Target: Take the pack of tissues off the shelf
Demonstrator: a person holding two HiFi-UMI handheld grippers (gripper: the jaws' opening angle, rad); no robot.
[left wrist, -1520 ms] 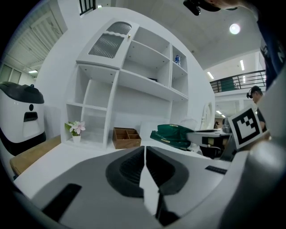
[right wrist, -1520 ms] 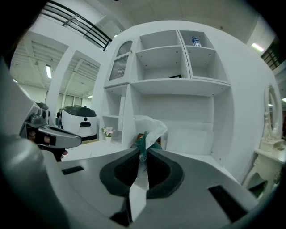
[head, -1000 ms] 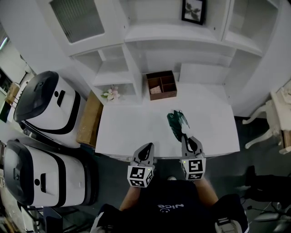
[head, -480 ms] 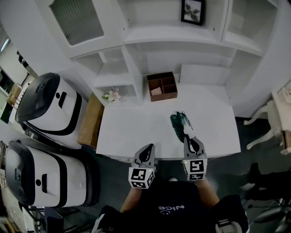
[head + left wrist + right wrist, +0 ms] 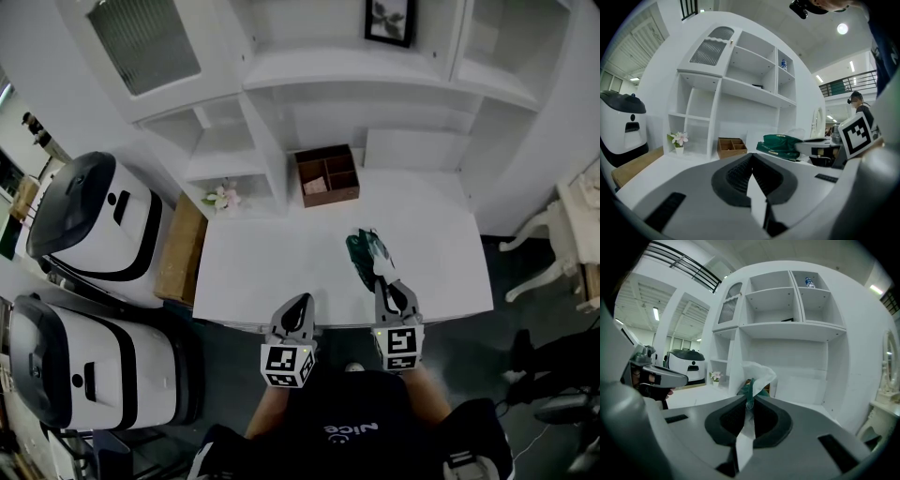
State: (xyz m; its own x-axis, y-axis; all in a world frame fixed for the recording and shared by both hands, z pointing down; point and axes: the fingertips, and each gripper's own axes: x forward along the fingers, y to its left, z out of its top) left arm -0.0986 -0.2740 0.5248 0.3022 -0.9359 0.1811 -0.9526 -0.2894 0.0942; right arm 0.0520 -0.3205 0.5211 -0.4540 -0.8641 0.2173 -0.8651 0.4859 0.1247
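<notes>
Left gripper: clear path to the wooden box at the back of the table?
Probably yes. The table between the left gripper and the wooden box is bare; the tissue pack sits aside, pinched in the right gripper. Left jaws are shut, so open first.

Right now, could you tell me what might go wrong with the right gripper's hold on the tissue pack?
1. The right gripper pinches only a thin edge of the pack, so it may slip out or the wrapper may tear.
2. A loose white tissue sticks up from the pack and could pull free.
</notes>
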